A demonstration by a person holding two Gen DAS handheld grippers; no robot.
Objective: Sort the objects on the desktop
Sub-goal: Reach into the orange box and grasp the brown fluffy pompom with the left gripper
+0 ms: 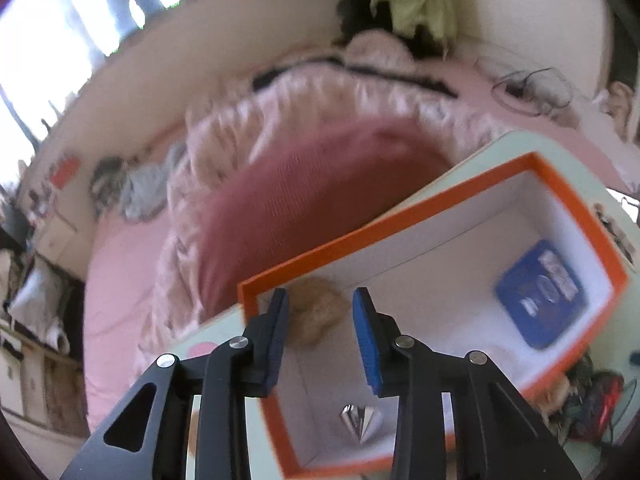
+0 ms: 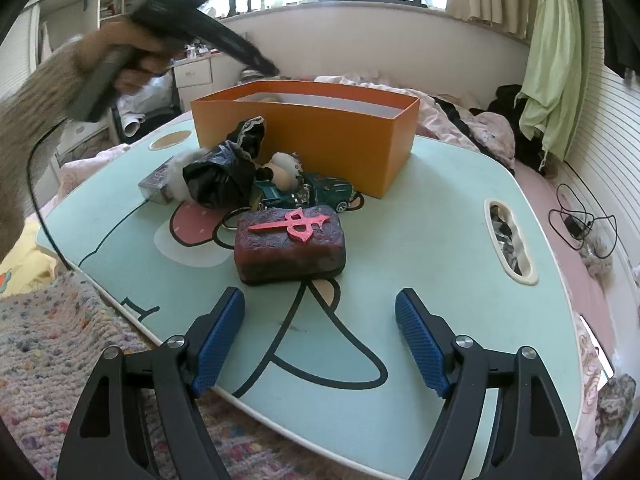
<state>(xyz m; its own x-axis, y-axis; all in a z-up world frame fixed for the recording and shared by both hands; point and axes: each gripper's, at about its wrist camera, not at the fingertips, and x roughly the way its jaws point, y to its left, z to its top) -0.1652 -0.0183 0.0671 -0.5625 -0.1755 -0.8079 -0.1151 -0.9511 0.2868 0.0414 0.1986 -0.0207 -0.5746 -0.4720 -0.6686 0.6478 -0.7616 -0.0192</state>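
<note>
My left gripper (image 1: 320, 336) is open and empty, hovering over the orange box (image 1: 472, 184). Inside the box lie a tan fluffy ball (image 1: 318, 312), a blue card pack (image 1: 542, 294) and a silver folded piece (image 1: 360, 420). In the right wrist view the orange box (image 2: 320, 132) stands at the back of the pale green lap table (image 2: 420, 248). My right gripper (image 2: 320, 340) is open and empty, low over the table's front. Just ahead of it lies a dark red case with a pink emblem (image 2: 290, 242). Behind it sit a green toy car (image 2: 324, 194), a black bag (image 2: 218, 176) and a plush toy (image 2: 280, 170).
The left hand and its gripper (image 2: 200, 32) show above the box's far left. A small grey box (image 2: 156, 186) lies left of the pile. The table sits on a bed with pink bedding (image 1: 280, 200); a knit blanket (image 2: 52, 332) is at front left. Cables (image 2: 580, 224) lie right.
</note>
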